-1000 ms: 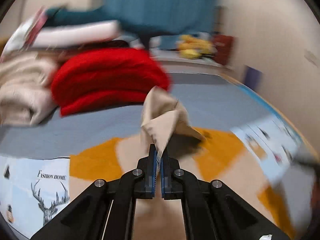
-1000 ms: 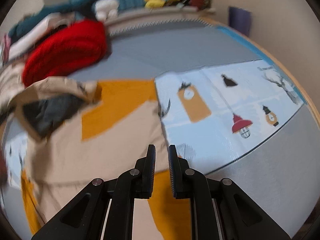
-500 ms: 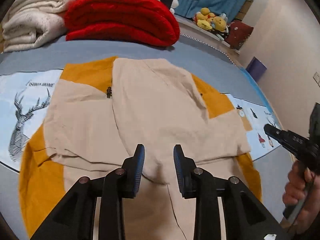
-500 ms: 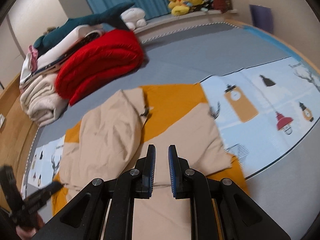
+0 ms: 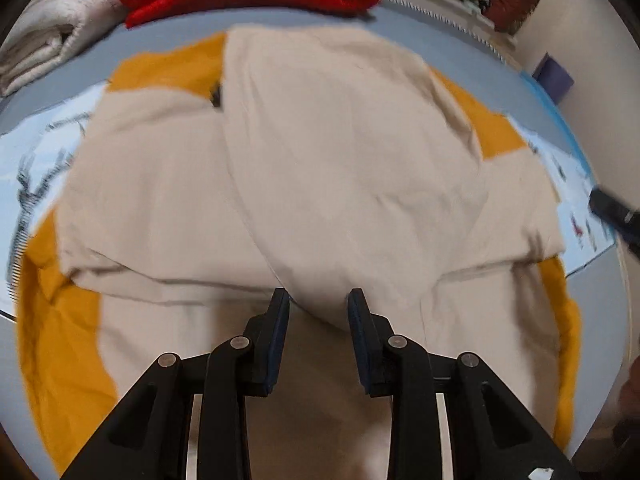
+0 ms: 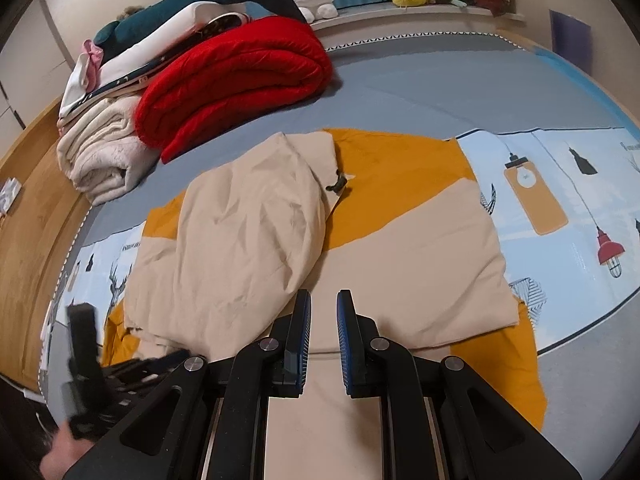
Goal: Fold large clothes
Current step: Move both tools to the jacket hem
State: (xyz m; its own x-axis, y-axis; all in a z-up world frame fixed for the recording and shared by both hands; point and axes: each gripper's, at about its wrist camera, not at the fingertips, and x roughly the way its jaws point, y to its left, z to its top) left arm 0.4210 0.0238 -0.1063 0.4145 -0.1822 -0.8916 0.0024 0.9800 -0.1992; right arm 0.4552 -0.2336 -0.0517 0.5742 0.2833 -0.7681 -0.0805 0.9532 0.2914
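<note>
In the left wrist view, our left gripper (image 5: 318, 316) is spread apart and holds nothing. It hangs over the big beige and orange cloth garment (image 5: 328, 168), which lies on the grey bed (image 5: 460, 52) with one side folded in.

In the right wrist view, our right gripper (image 6: 323, 320) is a little apart and empty too. We think the other side gets folded next, so we need to pinch its edge.
</note>
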